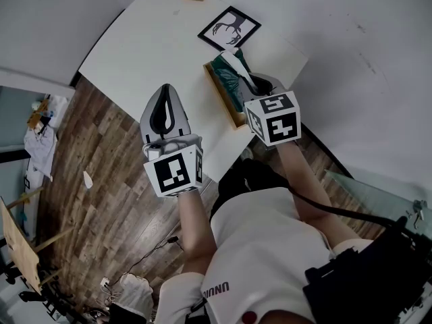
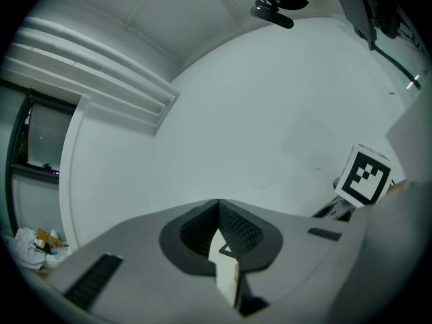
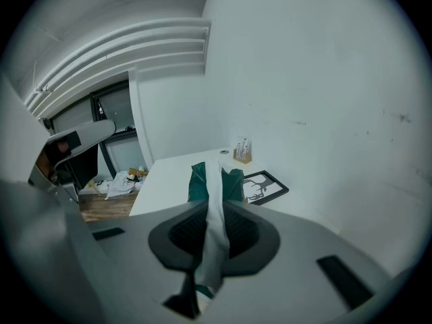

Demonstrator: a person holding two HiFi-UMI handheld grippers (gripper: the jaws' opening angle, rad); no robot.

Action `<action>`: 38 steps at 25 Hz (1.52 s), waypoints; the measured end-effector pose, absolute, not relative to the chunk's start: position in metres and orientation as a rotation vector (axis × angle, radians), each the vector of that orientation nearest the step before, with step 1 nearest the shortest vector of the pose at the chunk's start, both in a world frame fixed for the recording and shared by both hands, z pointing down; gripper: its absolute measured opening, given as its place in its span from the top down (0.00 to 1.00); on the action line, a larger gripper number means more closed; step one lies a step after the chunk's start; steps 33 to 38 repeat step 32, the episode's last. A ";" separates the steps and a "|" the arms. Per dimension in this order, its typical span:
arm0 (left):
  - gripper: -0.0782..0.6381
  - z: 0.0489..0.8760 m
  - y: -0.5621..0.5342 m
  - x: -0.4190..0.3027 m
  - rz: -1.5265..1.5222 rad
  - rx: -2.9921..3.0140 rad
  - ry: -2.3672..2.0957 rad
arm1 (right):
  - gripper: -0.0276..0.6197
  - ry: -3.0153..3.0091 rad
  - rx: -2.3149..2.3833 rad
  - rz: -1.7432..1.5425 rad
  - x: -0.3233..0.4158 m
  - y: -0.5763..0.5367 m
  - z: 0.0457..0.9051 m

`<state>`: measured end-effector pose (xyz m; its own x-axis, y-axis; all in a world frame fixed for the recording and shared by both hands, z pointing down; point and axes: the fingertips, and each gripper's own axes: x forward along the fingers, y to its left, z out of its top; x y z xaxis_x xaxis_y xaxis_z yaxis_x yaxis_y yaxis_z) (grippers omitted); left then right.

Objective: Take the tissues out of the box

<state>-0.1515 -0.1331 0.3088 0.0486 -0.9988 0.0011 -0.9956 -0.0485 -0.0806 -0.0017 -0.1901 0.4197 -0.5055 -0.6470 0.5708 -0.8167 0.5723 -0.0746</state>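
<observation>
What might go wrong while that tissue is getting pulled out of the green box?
The tissue is stretched thin where the right tool pinches it, so it might tear. Nothing holds the tissue box down, since the left tool is off to the side, so it may lift or slide.

Cool, even indoor light.
We see faint shadows, near jaws blurred, and fisheye bending with black corners in both gripper views.
</observation>
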 end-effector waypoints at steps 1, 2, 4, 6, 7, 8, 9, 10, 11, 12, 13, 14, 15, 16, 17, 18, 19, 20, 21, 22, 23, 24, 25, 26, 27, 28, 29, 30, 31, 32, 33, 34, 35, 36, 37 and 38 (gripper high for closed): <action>0.87 0.309 -0.133 -0.152 -0.089 -2.232 2.126 | 0.88 -2.320 1.172 0.460 -0.002 -0.190 0.418; 0.87 0.308 -0.133 -0.151 -0.091 -2.232 2.125 | 0.88 -2.322 1.173 0.458 -0.002 -0.190 0.417; 0.87 0.308 -0.133 -0.151 -0.088 -2.230 2.124 | 0.88 -2.324 1.179 0.453 -0.001 -0.191 0.415; 0.87 0.307 -0.132 -0.152 -0.086 -2.228 2.125 | 0.88 -2.326 1.192 0.441 0.000 -0.191 0.414; 0.87 0.307 -0.132 -0.152 -0.088 -2.228 2.126 | 0.89 -2.326 1.200 0.434 0.000 -0.192 0.412; 0.87 0.307 -0.132 -0.152 -0.092 -2.228 2.126 | 0.89 -2.327 1.208 0.430 0.001 -0.192 0.411; 0.87 0.307 -0.132 -0.152 -0.093 -2.229 2.127 | 0.89 -2.328 1.215 0.428 0.001 -0.193 0.410; 0.87 0.307 -0.132 -0.152 -0.091 -2.229 2.127 | 0.89 -2.329 1.221 0.427 0.002 -0.193 0.409; 0.87 0.307 -0.133 -0.152 -0.089 -2.230 2.127 | 0.89 -2.331 1.224 0.427 0.003 -0.194 0.408; 0.87 0.307 -0.133 -0.151 -0.089 -2.230 2.127 | 0.89 -2.332 1.227 0.426 0.003 -0.194 0.407; 0.87 0.307 -0.133 -0.151 -0.088 -2.232 2.127 | 0.89 -2.333 1.230 0.425 0.004 -0.195 0.406; 0.87 0.308 -0.134 -0.151 -0.087 -2.233 2.126 | 0.89 -2.333 1.232 0.424 0.004 -0.195 0.406; 0.87 0.308 -0.134 -0.151 -0.088 -2.233 2.126 | 0.89 -2.332 1.234 0.425 0.004 -0.196 0.406; 0.87 0.309 -0.134 -0.150 -0.090 -2.234 2.125 | 0.89 -2.332 1.236 0.425 0.005 -0.196 0.406; 0.87 0.309 -0.133 -0.150 -0.091 -2.234 2.125 | 0.89 -2.331 1.238 0.425 0.005 -0.196 0.406; 0.87 0.309 -0.133 -0.150 -0.091 -2.235 2.126 | 0.89 -2.331 1.240 0.425 0.006 -0.195 0.406; 0.87 0.309 -0.132 -0.151 -0.092 -2.235 2.127 | 0.89 -2.331 1.242 0.425 0.006 -0.195 0.406; 0.87 0.309 -0.132 -0.151 -0.092 -2.235 2.126 | 0.89 -2.331 1.244 0.425 0.006 -0.194 0.406; 0.87 0.308 -0.132 -0.151 -0.093 -2.234 2.125 | 0.89 -2.330 1.245 0.425 0.006 -0.194 0.406; 0.87 0.308 -0.132 -0.151 -0.093 -2.233 2.124 | 0.89 -2.330 1.247 0.425 0.007 -0.195 0.406; 0.87 0.309 -0.132 -0.150 -0.094 -2.233 2.123 | 0.89 -2.329 1.248 0.425 0.007 -0.195 0.407; 0.87 0.309 -0.132 -0.150 -0.099 -2.232 2.122 | 0.89 -2.329 1.249 0.426 0.007 -0.195 0.407; 0.87 0.310 -0.132 -0.149 -0.104 -2.232 2.121 | 0.89 -2.329 1.250 0.426 0.008 -0.195 0.407; 0.87 0.310 -0.132 -0.149 -0.106 -2.233 2.121 | 0.89 -2.328 1.252 0.426 0.008 -0.195 0.407; 0.87 0.310 -0.132 -0.148 -0.105 -2.233 2.120 | 0.89 -2.328 1.253 0.426 0.009 -0.194 0.407; 0.87 0.309 -0.132 -0.149 -0.103 -2.232 2.119 | 0.89 -2.329 1.254 0.426 0.009 -0.194 0.406; 0.87 0.309 -0.132 -0.149 -0.103 -2.232 2.119 | 0.89 -2.329 1.255 0.426 0.009 -0.194 0.406; 0.87 0.309 -0.132 -0.148 -0.106 -2.232 2.118 | 0.89 -2.329 1.256 0.426 0.009 -0.194 0.406; 0.87 0.309 -0.132 -0.148 -0.110 -2.232 2.118 | 0.89 -2.330 1.257 0.425 0.009 -0.194 0.406; 0.87 0.309 -0.132 -0.148 -0.113 -2.232 2.117 | 0.89 -2.330 1.258 0.424 0.009 -0.195 0.406; 0.87 0.309 -0.132 -0.148 -0.113 -2.232 2.117 | 0.89 -2.330 1.258 0.424 0.009 -0.195 0.406; 0.87 0.309 -0.132 -0.148 -0.113 -2.232 2.117 | 0.89 -2.330 1.258 0.424 0.009 -0.195 0.406; 0.87 0.309 -0.132 -0.148 -0.113 -2.232 2.117 | 0.89 -2.330 1.258 0.424 0.009 -0.195 0.406; 0.87 0.309 -0.132 -0.148 -0.113 -2.232 2.117 | 0.89 -2.330 1.258 0.424 0.009 -0.195 0.406; 0.87 0.309 -0.132 -0.148 -0.113 -2.232 2.117 | 0.89 -2.330 1.258 0.424 0.009 -0.195 0.406; 0.87 0.309 -0.132 -0.148 -0.113 -2.232 2.117 | 0.89 -2.330 1.258 0.424 0.009 -0.195 0.406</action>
